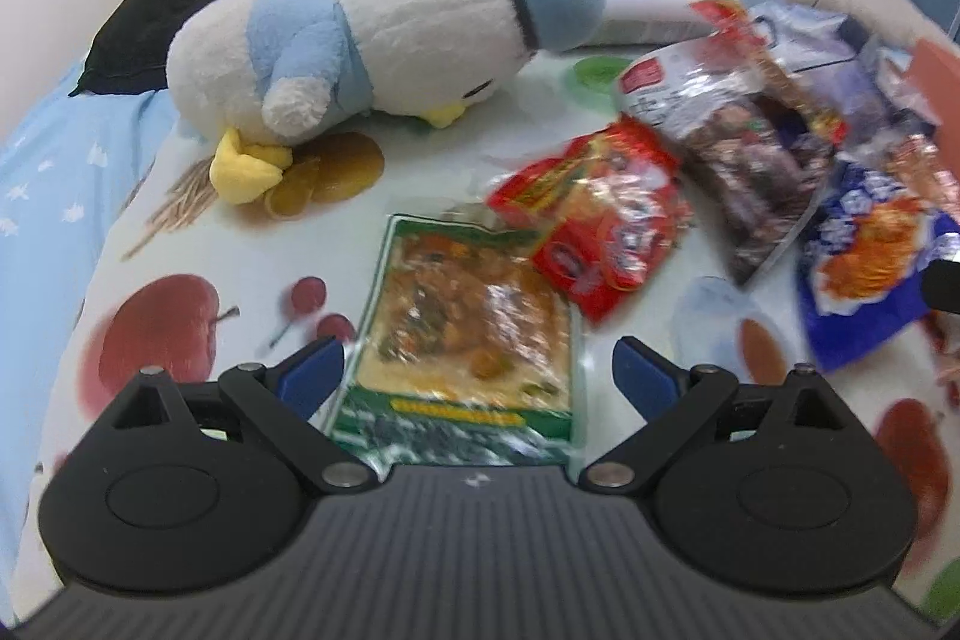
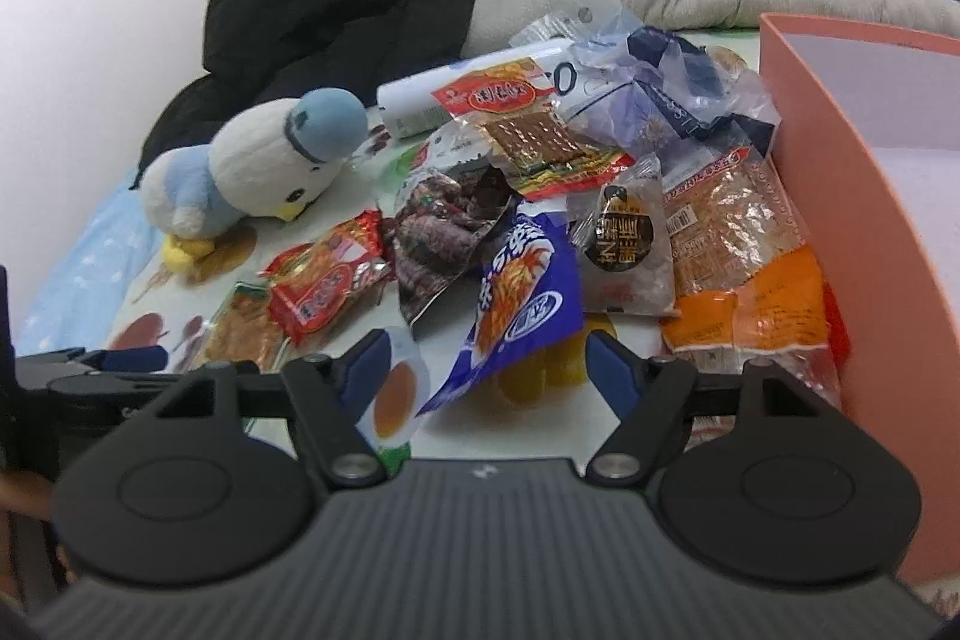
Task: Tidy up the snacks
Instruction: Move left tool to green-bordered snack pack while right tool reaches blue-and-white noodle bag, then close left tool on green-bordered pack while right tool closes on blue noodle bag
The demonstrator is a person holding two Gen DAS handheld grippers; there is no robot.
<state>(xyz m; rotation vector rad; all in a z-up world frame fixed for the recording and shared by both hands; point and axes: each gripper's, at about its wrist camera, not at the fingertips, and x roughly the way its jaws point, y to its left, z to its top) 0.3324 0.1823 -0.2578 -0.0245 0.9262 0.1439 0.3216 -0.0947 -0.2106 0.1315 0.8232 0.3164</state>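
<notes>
Plainly, left gripper (image 1: 474, 376): its blue fingers (image 1: 315, 370) are spread wide and grasp nothing; the green packet (image 1: 462, 340) lies flat between them, its near end under the gripper body.
Right gripper (image 2: 486, 367): released as well, nothing held; the blue bag (image 2: 522, 304) tilts up between its fingers, at 12 o'clock in the right wrist view.
Snack pile: heaped on the fruit-print cloth (image 1: 198, 256), from the red packets (image 1: 600, 226) at 1 o'clock of the left gripper to the orange bag (image 2: 756, 304) lying against the box.
Pink box (image 2: 852, 196): stands open at 2 o'clock of the right gripper; probably the destination, and no snack can be seen in the part that shows.
Risk, flat packet: a wide grip on the green packet may pinch the cloth with it, or slide off the slick film.
Risk, overlap: the red packets lie over the green packet's far corner, so lifting could drag them along.
Risk, blue bag: its loose crumpled film may fold or slip when the fingers close.
Risk, neighbours: the plush bird (image 1: 372, 40) at 11 o'clock sits near the pile and could be nudged by a sweeping move.
Risk, blur: the left view smears, so packet edges are hard to judge.
</notes>
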